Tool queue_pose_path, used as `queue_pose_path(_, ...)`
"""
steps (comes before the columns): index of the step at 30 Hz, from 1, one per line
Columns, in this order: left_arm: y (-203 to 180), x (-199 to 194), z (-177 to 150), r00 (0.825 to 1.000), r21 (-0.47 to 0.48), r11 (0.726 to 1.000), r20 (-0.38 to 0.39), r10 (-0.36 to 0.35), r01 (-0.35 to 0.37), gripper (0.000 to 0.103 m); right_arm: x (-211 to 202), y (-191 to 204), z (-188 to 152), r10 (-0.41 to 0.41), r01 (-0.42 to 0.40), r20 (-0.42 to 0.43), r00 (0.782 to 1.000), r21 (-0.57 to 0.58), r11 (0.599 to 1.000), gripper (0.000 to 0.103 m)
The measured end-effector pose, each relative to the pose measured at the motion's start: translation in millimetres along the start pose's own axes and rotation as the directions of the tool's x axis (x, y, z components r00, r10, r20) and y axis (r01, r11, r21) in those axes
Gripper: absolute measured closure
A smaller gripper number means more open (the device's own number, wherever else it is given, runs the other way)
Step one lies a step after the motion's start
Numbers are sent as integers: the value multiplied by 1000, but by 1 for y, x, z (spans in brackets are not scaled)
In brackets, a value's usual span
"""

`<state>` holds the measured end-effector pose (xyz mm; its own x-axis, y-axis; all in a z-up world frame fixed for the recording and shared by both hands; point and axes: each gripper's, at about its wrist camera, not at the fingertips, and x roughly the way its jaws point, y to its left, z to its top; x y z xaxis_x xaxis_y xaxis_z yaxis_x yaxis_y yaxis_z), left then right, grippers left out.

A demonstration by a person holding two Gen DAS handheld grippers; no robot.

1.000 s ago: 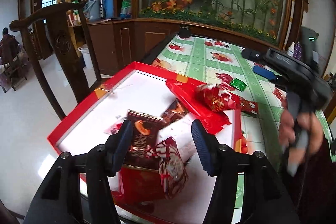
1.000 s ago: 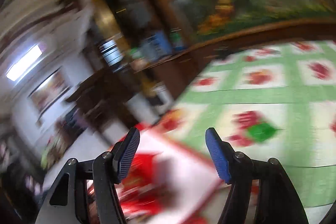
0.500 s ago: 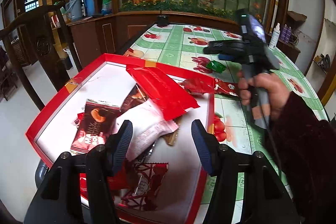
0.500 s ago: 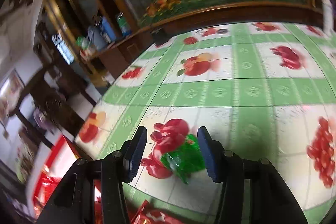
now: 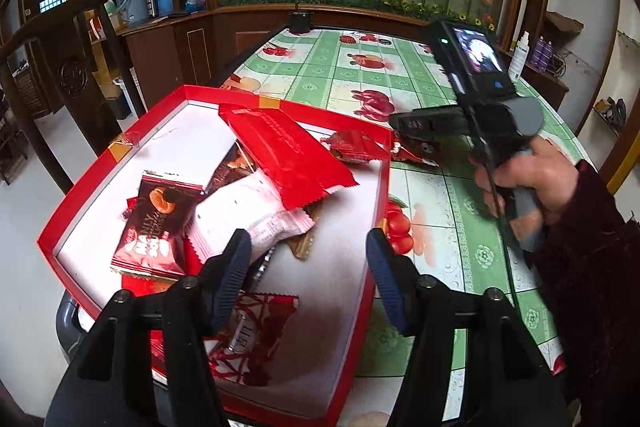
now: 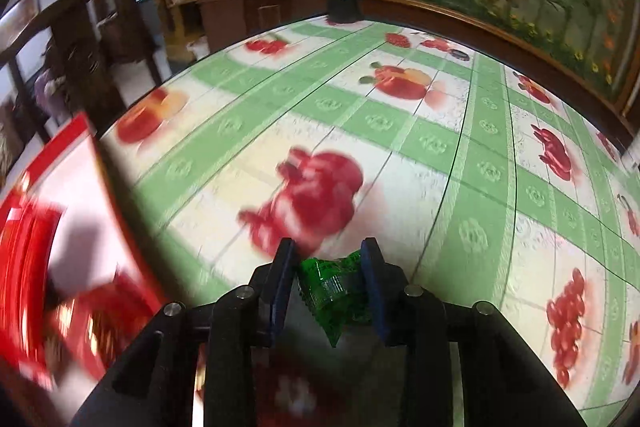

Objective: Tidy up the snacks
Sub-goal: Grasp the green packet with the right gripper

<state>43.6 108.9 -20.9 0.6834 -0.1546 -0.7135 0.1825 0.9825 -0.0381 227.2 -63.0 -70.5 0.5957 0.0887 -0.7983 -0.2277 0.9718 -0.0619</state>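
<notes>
Glossy crinkled green wrapper (image 6: 338,287); shiny red foil packet (image 5: 288,151).

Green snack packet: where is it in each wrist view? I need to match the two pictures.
Right wrist: bottom centre, green packet clamped in the right gripper.
Left wrist: not visible.
Shared landmark: red tray, filling left wrist's lower left, at right wrist's left edge.

Left gripper (image 5: 308,259): black frame, silver screws, blue ribbed pads (image 5: 230,273). Right hand (image 5: 528,183), frame right: bare skin, dark maroon sleeve (image 5: 592,267).
</notes>
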Motion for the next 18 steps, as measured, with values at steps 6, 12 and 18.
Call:
queue_pose_path(6,-23,-5,-2,1000,52,998,1,-20,20,37,-34,-9,-42,60,-61,-7,998,-88,994,68)
queue_pose_path(12,-56,-6,-7,999,134,990,-11,-33,34,37,-83,-31,-100,254,-260,-56,966,-191,946,66)
queue_pose_path(18,-90,15,13,996,129,988,-56,-73,79,37,-123,-101,-118,251,-249,67,966,-33,968,61)
